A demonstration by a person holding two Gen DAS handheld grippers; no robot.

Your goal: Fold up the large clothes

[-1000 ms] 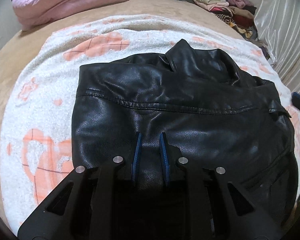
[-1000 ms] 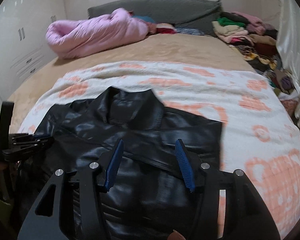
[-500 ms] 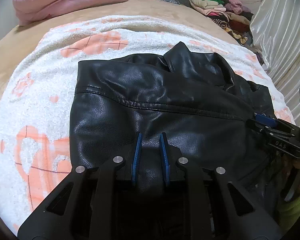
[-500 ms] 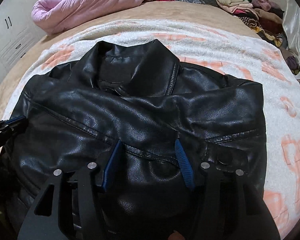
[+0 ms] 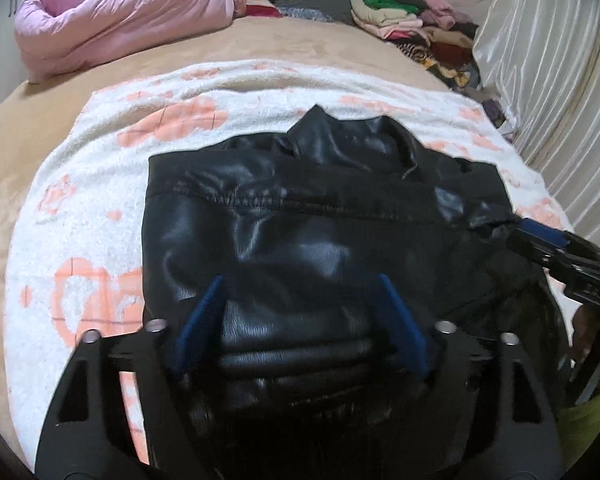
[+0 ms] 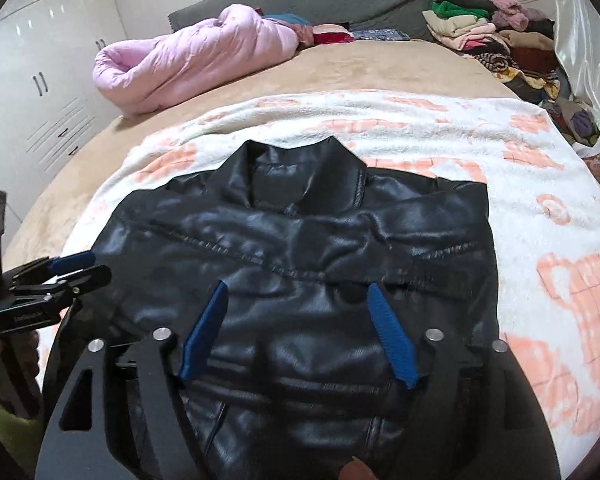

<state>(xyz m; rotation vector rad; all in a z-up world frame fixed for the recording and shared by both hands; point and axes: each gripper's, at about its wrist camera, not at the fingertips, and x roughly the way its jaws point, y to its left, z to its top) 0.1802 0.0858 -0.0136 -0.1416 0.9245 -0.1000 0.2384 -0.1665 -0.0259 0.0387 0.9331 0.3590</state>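
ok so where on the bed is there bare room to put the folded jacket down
Free: the blanket right of the jacket, and the tan sheet between blanket and pink duvet. Crowded: the clothes pile in the far right corner.

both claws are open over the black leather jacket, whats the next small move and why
Probably draw both claws, left claw and right claw, back off the black leather jacket: their jaws have just opened, nothing is pinched, and the folded jacket lies flat on the white-and-orange blanket.

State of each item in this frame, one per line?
Black leather jacket: folded, flat on the white and orange blanket, released.
Left gripper: open, jaws just opened, above the jacket.
Right gripper: open, jaws just opened.
Pink quilt: bundled.
Pile of clothes: stacked.
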